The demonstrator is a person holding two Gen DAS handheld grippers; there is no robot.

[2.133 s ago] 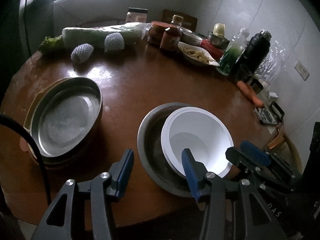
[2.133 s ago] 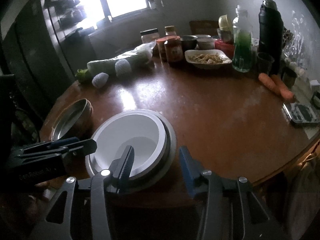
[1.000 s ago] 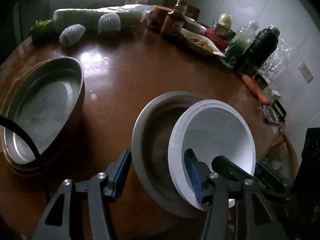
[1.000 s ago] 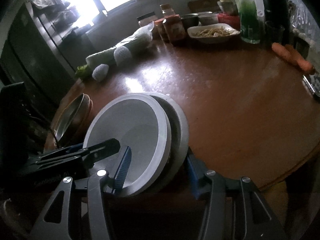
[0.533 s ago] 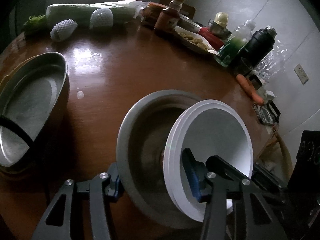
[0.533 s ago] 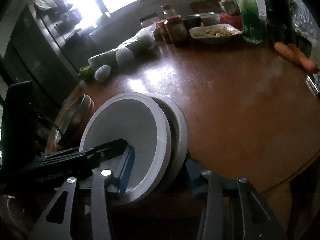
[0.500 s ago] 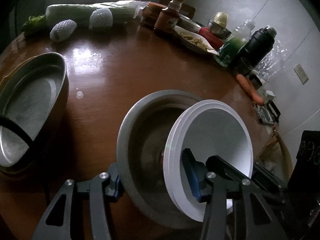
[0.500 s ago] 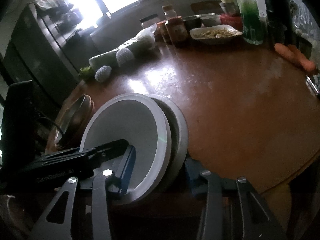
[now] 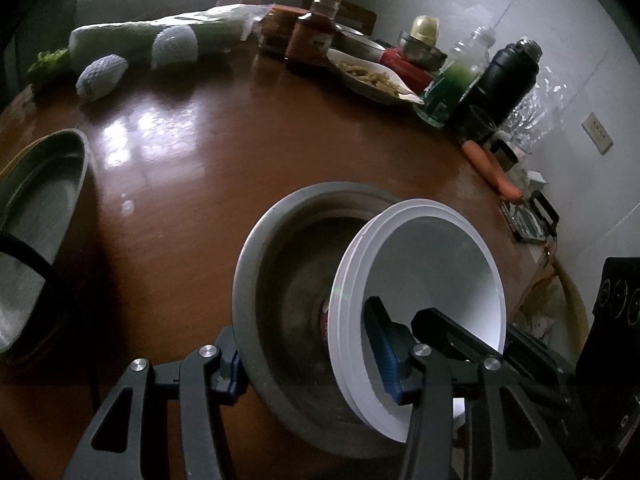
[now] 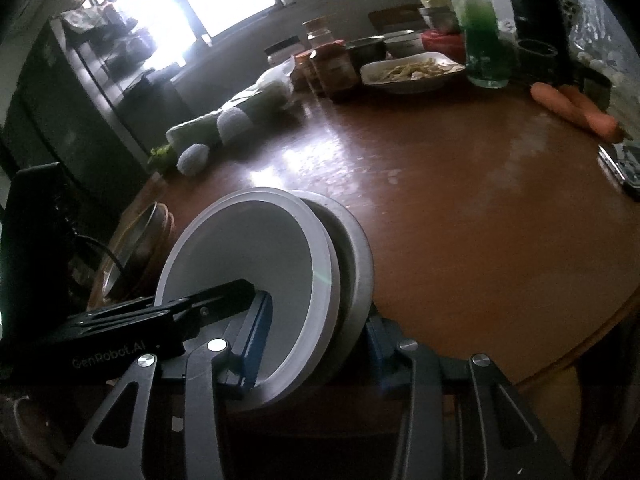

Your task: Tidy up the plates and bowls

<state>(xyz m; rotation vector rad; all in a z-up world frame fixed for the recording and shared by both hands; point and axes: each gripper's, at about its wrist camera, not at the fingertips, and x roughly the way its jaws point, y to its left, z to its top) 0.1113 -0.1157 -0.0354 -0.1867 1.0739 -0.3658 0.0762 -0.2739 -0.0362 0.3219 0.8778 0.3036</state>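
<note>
A white bowl [image 9: 436, 276] sits nested in a grey metal bowl [image 9: 288, 280]; both are tilted up off the brown table [image 9: 240, 152]. My left gripper [image 9: 308, 356] is shut on the two bowls, one finger outside the grey rim and one inside the white bowl. My right gripper [image 10: 316, 344] is shut on the same stack, the white bowl [image 10: 248, 256] and grey bowl [image 10: 352, 264], from the other side. A metal dish on brown plates [image 9: 32, 216] stands at the left.
Along the table's far side stand sauce jars [image 9: 316, 36], a plate of food [image 9: 372, 76], a green bottle [image 9: 452, 84], a black flask [image 9: 504, 76], carrots [image 9: 488, 168], and wrapped vegetables [image 9: 152, 40]. A small tray [image 10: 624, 164] lies at the right edge.
Both grippers have closed on the nested bowls and tipped them further upright off the table. The view has drawn closer to the bowls.
</note>
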